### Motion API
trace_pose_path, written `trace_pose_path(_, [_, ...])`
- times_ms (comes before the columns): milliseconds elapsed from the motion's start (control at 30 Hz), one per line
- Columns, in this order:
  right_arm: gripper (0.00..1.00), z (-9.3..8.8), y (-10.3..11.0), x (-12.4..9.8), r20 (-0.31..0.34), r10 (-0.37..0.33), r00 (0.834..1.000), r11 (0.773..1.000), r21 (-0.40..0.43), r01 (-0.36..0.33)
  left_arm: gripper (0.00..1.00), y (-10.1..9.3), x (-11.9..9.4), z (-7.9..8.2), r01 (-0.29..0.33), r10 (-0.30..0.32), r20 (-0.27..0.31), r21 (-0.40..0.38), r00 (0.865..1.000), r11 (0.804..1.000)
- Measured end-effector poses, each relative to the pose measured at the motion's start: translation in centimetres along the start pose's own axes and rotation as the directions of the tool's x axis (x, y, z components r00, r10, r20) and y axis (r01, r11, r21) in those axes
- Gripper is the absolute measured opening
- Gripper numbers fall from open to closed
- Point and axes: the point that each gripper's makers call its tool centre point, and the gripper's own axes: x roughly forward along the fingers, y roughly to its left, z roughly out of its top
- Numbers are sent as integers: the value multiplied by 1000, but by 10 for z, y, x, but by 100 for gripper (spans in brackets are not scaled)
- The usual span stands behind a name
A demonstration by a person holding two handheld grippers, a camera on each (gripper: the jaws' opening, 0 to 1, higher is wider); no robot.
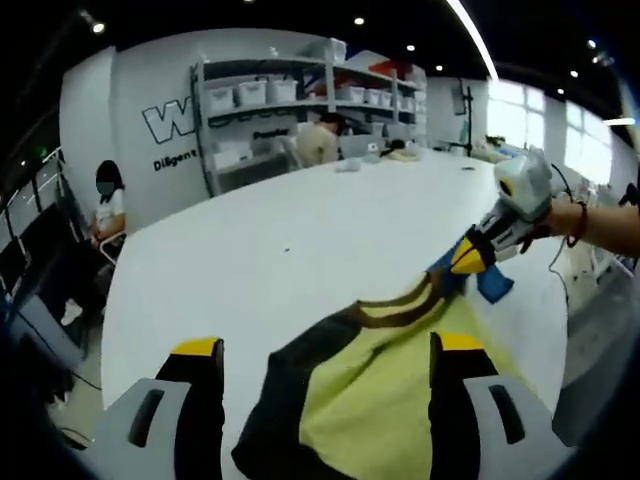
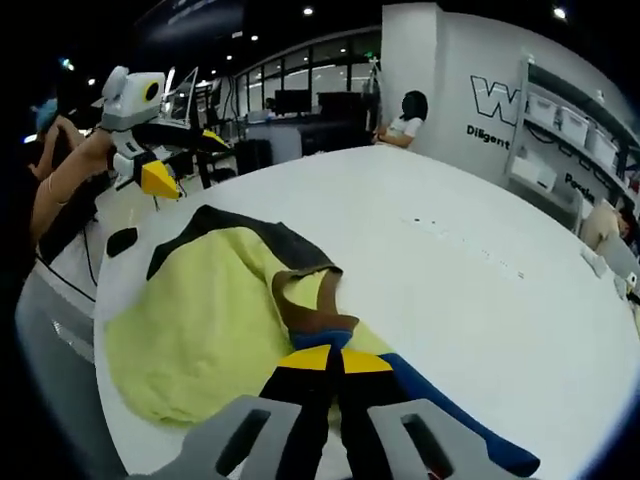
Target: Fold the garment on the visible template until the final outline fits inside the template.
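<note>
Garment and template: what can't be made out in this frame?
- Template: no outline can be made out on the white table in either view.
- Garment: its near end is cut off by the bottom edge of the left gripper view.
- Right gripper: jaws shut on the garment's blue and brown edge, covering it.
- Left gripper: open; in the right gripper view its tips are blurred.

The garment [image 1: 370, 390] lies on the surface [image 1: 300, 240], at its near edge. In the left gripper view it spreads between my left gripper's [image 1: 330, 350] parted jaws, and my right gripper [image 1: 470, 255] sits at its far right corner, jaws closed on the cloth. In the right gripper view the garment [image 2: 210, 320] stretches away to the left from my right gripper [image 2: 330, 358], with my left gripper [image 2: 160, 180] above its far end. Shelving [image 1: 300, 100] stands behind the surface against the wall, and a seated person [image 1: 105, 215] is off its left side.
</note>
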Motion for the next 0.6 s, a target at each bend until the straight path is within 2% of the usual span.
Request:
trace_pose_path(200, [0,0,1,-1,9,17,1000,999,30,-17,74,12,29,-7,8,-7,-50,8,999,1000])
trace_pose_path(400, [0,-3,0,2,9,20,1000,999,34,-20,69,18,64,-21,14,-12,-119,19,993,1000])
trace_pose_path(467, [0,-4,0,3,7,22,1000,999,30,-22,63,22,78,-27,11,-7,-145,30,989,999])
trace_pose_path(533, [0,-5,1,3,1,25,1000,999,24,-25,61,23,90,-30,20,-15,-154,33,988,999])
trace_pose_path(600, [0,-6,1,3,-3,27,1000,999,24,-27,64,26,100,-31,13,-5,-153,48,988,999])
